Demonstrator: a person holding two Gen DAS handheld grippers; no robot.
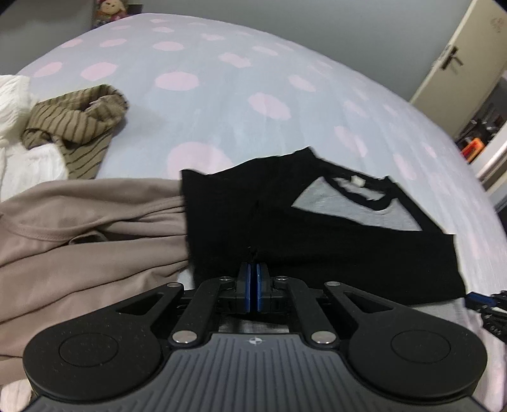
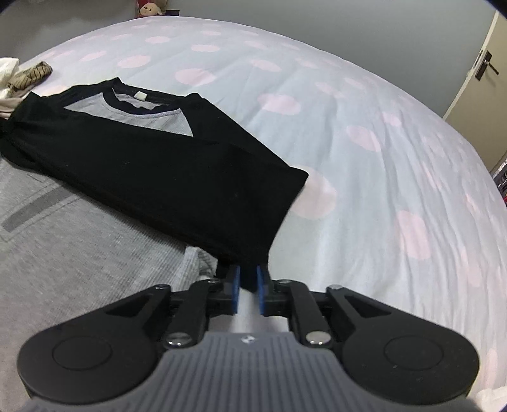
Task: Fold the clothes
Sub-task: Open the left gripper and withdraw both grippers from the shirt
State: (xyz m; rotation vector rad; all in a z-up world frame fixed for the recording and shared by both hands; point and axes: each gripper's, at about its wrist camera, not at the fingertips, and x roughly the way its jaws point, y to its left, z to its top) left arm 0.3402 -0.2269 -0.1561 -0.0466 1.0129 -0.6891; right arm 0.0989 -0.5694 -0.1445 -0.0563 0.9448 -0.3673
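Observation:
A black and grey raglan shirt [image 1: 317, 234] lies on the bed, its black sleeves folded across the grey body, collar away from me. It also shows in the right wrist view [image 2: 152, 171]. My left gripper [image 1: 253, 272] is shut on the near edge of the shirt's black fabric. My right gripper [image 2: 247, 279] has its blue pads close together around the end of the black sleeve fabric. The right gripper's tip shows at the right edge of the left wrist view [image 1: 488, 304].
The bed sheet [image 1: 221, 104] is pale blue with pink dots. A beige garment [image 1: 79, 234] lies left of the shirt, with a striped brown garment [image 1: 76, 123] and white clothes [image 1: 12, 104] beyond. A doll [image 1: 111, 12] sits at the far edge. A door [image 1: 456, 60] stands at right.

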